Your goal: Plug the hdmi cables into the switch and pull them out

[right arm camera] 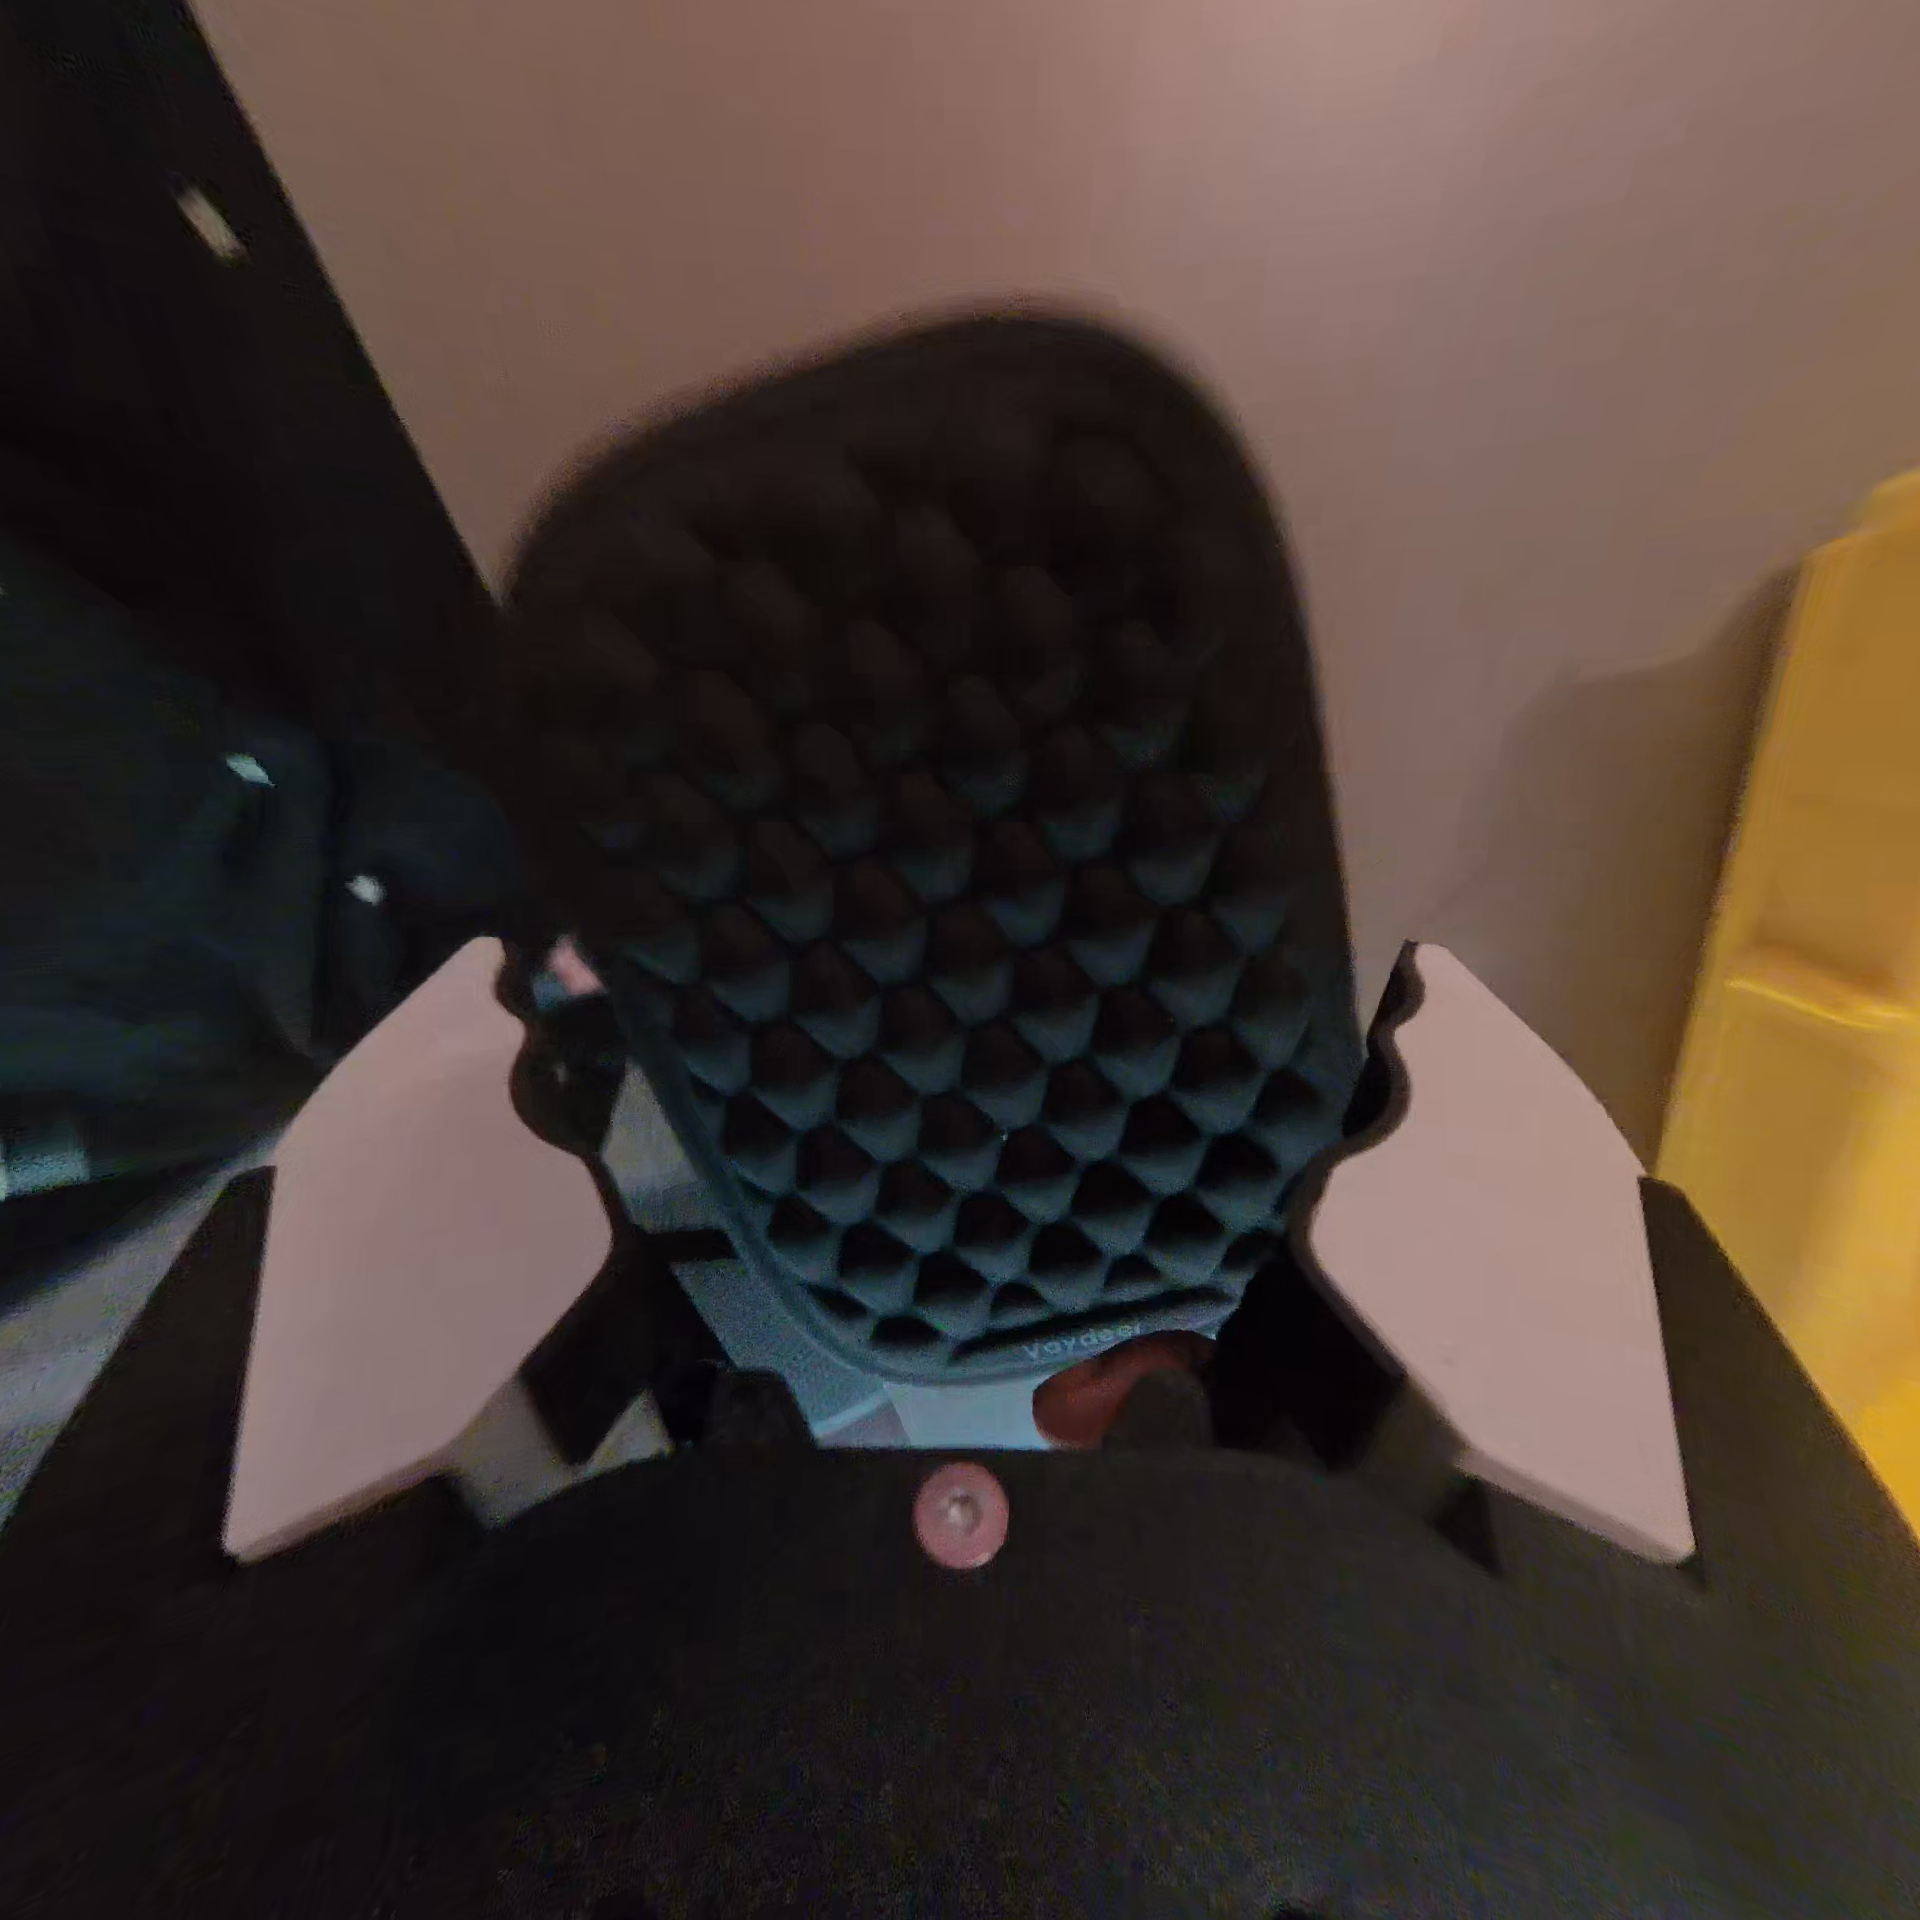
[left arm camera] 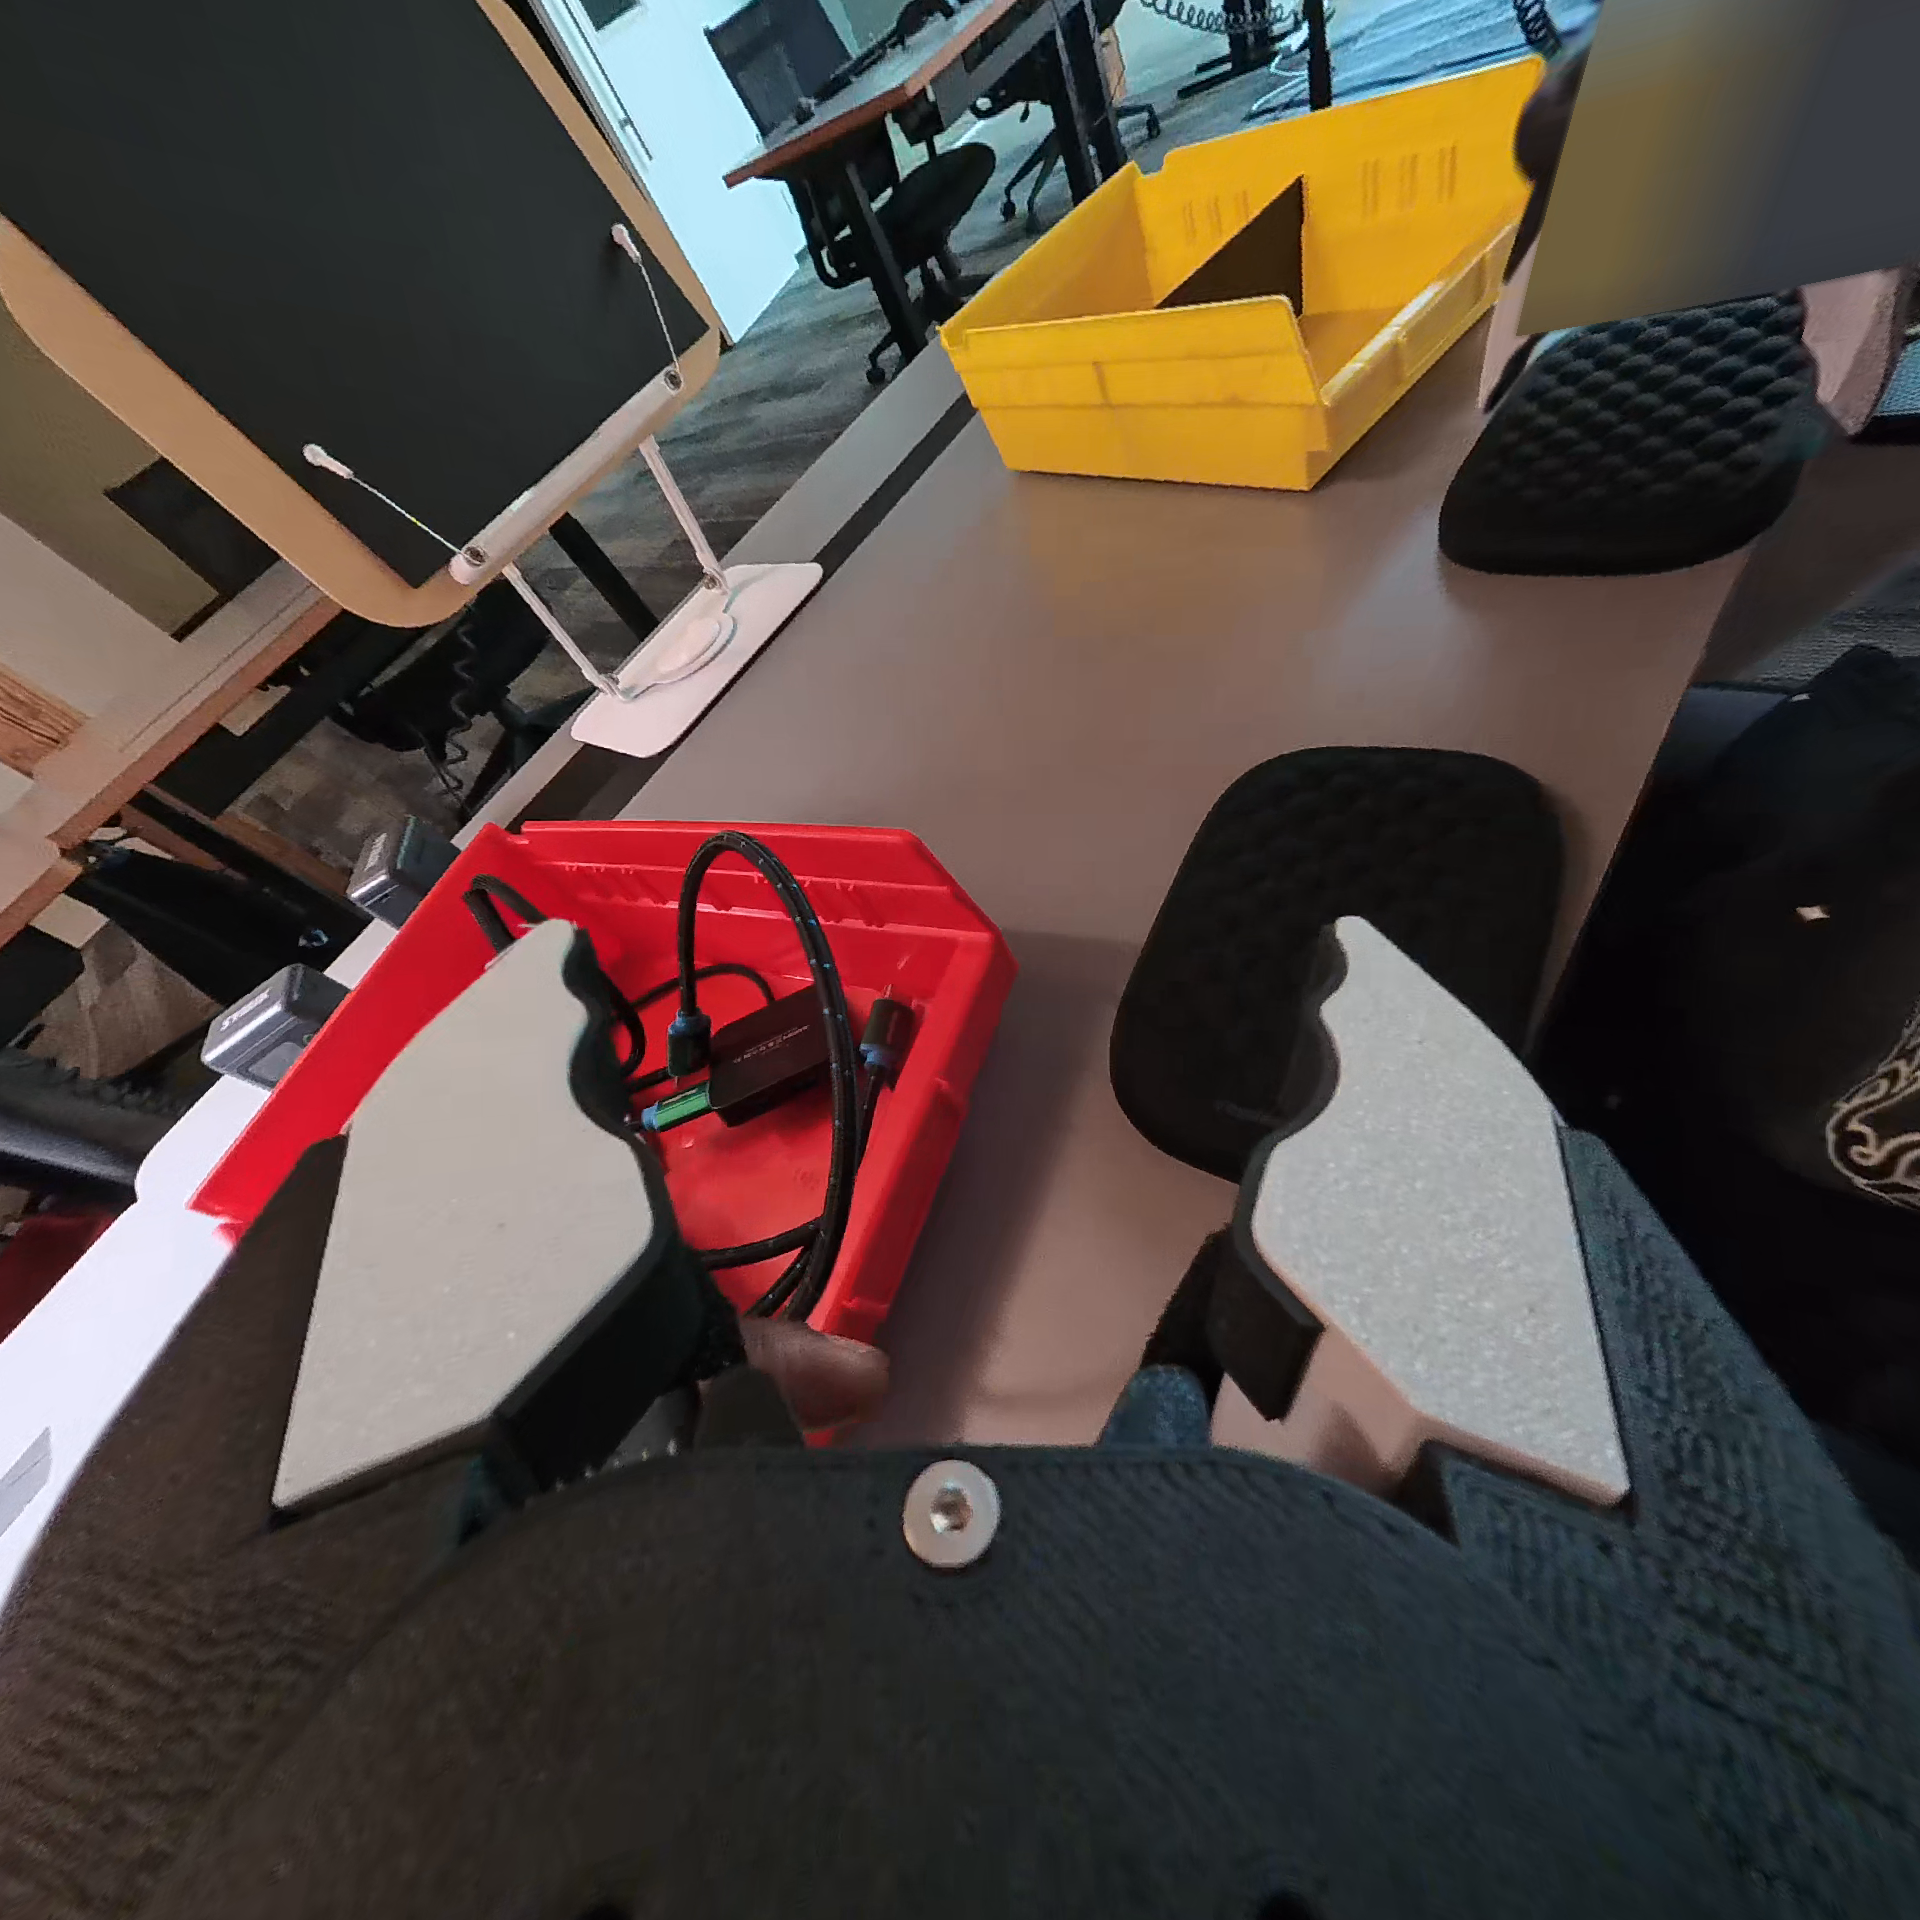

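In the left wrist view the left tongs (left arm camera: 951,940) gape wide with nothing between them, hovering above a red bin (left arm camera: 914,1184) at lower centre of the frame, where the black switch (left arm camera: 774,1055) lies among the coiled hdmi cables (left arm camera: 842,1091), one blue-tipped plug seated in it. A yellow bin (left arm camera: 1195,405) stands at upper right on the brown counter (left arm camera: 1039,644). In the blurred right wrist view the right tongs (right arm camera: 951,956) likewise stand wide apart and grip nothing, over a black dimpled pad (right arm camera: 935,810) at centre frame.
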